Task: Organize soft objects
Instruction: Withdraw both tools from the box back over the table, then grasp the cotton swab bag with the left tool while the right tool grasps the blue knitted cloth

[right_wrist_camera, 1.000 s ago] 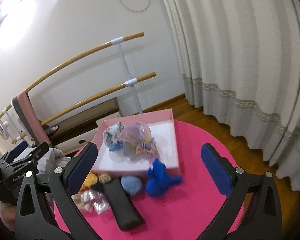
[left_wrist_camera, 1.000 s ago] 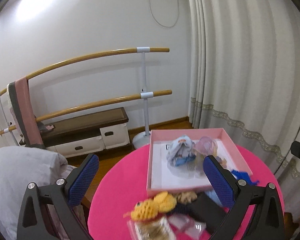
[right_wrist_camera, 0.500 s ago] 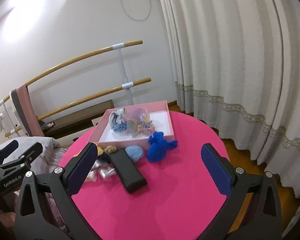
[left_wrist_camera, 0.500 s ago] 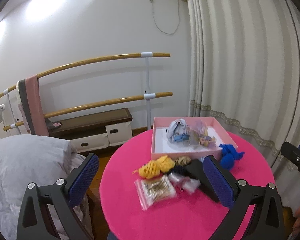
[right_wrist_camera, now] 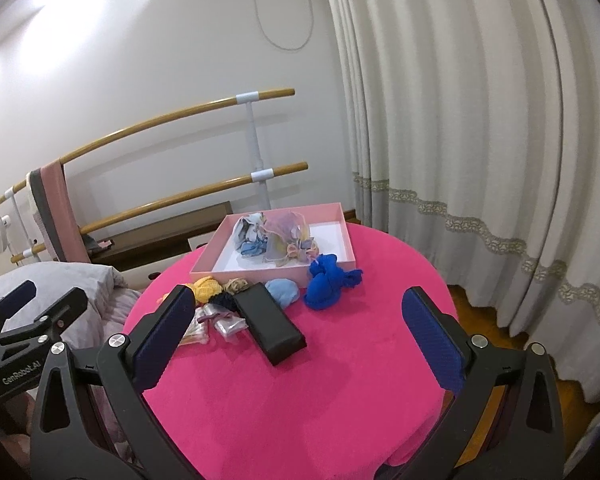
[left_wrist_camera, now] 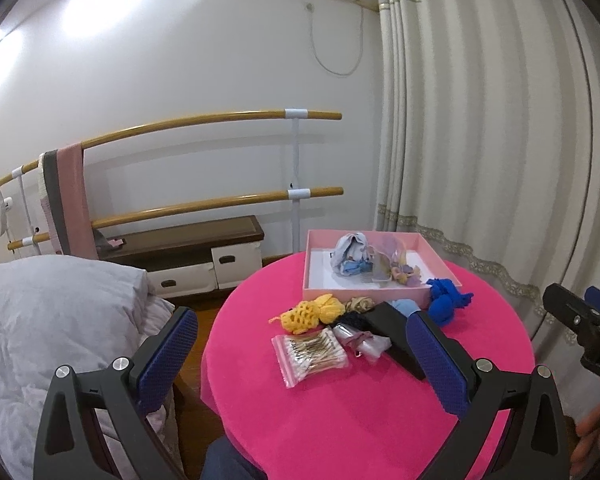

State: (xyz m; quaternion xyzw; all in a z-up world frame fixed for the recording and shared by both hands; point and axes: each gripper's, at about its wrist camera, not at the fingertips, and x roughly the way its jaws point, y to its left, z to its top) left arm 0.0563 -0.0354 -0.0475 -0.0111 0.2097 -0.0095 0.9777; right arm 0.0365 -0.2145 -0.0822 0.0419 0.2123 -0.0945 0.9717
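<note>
A pink tray (left_wrist_camera: 364,293) (right_wrist_camera: 204,265) at the far side of the round pink table (left_wrist_camera: 340,408) (right_wrist_camera: 340,380) holds a grey-blue cloth (left_wrist_camera: 350,254) (right_wrist_camera: 250,232) and a pale pastel one (left_wrist_camera: 392,258) (right_wrist_camera: 290,236). In front of it lie a yellow knit piece (left_wrist_camera: 306,314) (right_wrist_camera: 206,286), a beige scrunchie (left_wrist_camera: 360,304) (right_wrist_camera: 236,285), a light blue pad (right_wrist_camera: 283,291) and a dark blue knit piece (left_wrist_camera: 446,302) (right_wrist_camera: 328,282). My left gripper (left_wrist_camera: 302,360) and right gripper (right_wrist_camera: 296,336) are open, empty, held above the table's near side.
A black case (right_wrist_camera: 270,328) (left_wrist_camera: 396,338), a bag of cotton swabs (left_wrist_camera: 310,352) and small clear packets (right_wrist_camera: 224,320) lie mid-table. A bed (left_wrist_camera: 52,320) is at the left, ballet bars (left_wrist_camera: 204,124) and a low cabinet behind, curtains (right_wrist_camera: 480,120) at the right.
Both grippers have pulled back and up from the tray. The whole table has come into view. Both stay open and empty.
</note>
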